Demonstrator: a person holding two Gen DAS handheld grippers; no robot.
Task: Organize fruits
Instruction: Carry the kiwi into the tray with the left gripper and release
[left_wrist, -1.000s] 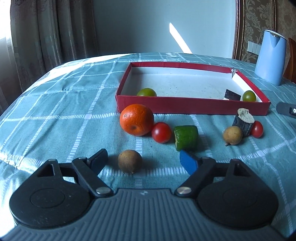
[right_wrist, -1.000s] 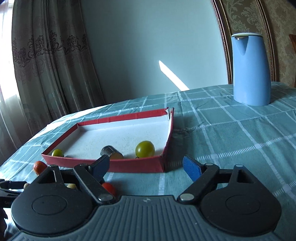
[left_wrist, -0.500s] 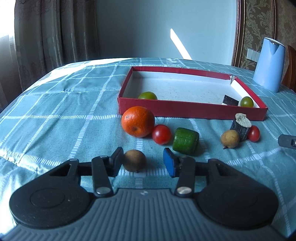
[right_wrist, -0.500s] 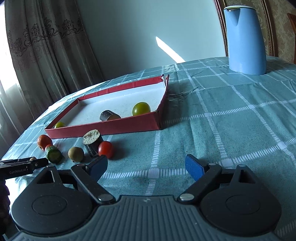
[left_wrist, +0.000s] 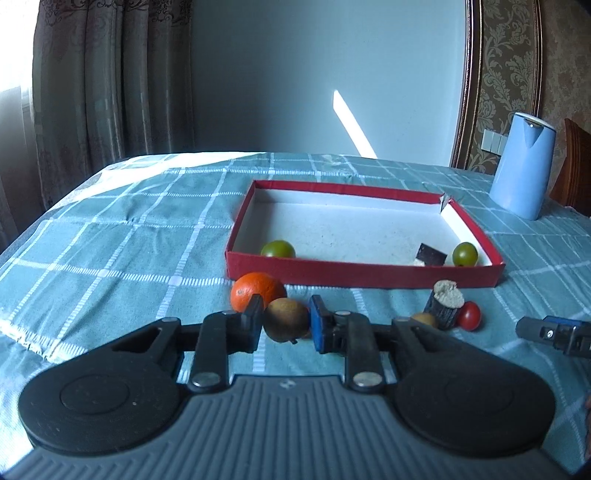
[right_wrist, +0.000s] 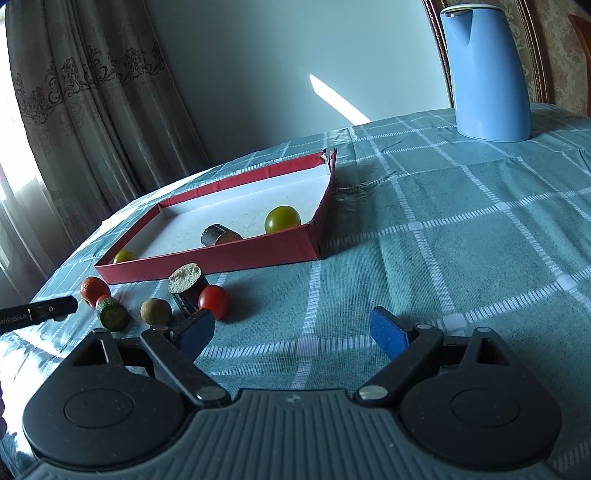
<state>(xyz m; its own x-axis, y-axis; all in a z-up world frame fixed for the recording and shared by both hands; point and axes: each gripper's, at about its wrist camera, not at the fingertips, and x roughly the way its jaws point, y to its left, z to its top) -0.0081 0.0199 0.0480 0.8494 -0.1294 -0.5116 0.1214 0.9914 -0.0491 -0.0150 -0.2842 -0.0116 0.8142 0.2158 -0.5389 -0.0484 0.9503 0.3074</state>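
L wrist view:
L gripper (left_wrist: 286, 323): jaws narrow, pads clamped on brown round fruit (left_wrist: 287, 320); fruit looks clear of the cloth, tho hard to be sure.
Red tray (left_wrist: 364, 274): on checked tablecloth (left_wrist: 110, 251), just beyond the gripper. Inside: 2 green round fruits (left_wrist: 278, 249) at near corners, + dark cut piece (left_wrist: 430, 255) by the right one.
Loose on cloth: orange (left_wrist: 255, 290) right behind held fruit; dark stub w/ pale cut face (left_wrist: 446, 302), red tomato (left_wrist: 470, 315) touching it, small tan fruit (left_wrist: 424, 318) partly hidden.

R wrist view:
R gripper (right_wrist: 291, 330): jaws wide, nothing between them, over bare cloth near the tomato.
Extra here: green cut chunk (right_wrist: 112, 314) + 2nd small tomato peeking behind it, beside orange.
Blue kettle (right_wrist: 485, 70): far back, well apart from tray.

Progress:
Done: 3 items in tray.
In hand: brown fruit, gripped, not yet in tray.
Left: approx 6 pieces outside, judging by both views. Under halfway.
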